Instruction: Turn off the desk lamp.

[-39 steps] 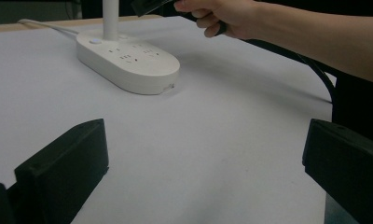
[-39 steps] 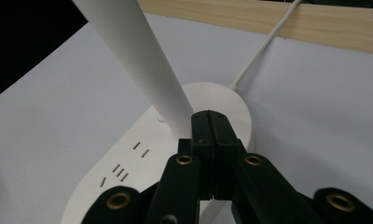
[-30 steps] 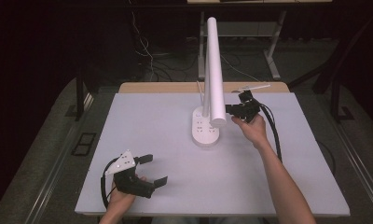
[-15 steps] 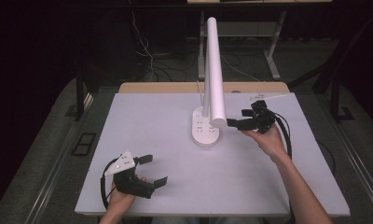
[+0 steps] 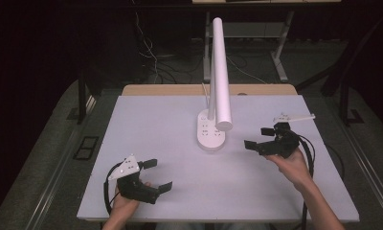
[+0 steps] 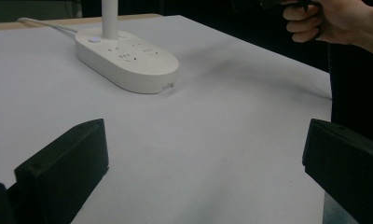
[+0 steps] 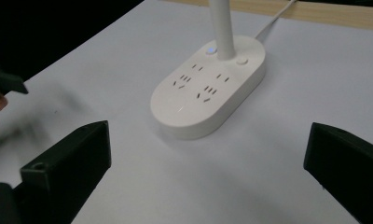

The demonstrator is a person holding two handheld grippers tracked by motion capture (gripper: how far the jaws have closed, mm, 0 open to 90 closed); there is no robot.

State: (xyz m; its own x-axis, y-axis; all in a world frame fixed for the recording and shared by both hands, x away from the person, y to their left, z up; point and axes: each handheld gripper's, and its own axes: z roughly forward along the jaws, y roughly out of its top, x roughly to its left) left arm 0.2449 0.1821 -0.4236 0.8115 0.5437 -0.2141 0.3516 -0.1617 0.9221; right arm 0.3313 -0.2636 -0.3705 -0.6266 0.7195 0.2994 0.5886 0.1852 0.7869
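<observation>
One lamp base [image 5: 210, 133] mid-desk [image 5: 151, 120]; open desk all round. Two tools, jaws spread, empty: left hand-held gripper [image 5: 157, 174] near-left of base, right hand-held gripper [image 5: 259, 137] right.

Bright evenly lit white table [image 5: 180, 120], dark surroundings, soft shadows, slight blur in both gripper views

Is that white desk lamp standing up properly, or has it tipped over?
Standing upright. The lamp's oval base sits flat on the white table, and its thin stem rises straight up from it, carrying the long white head.
</observation>
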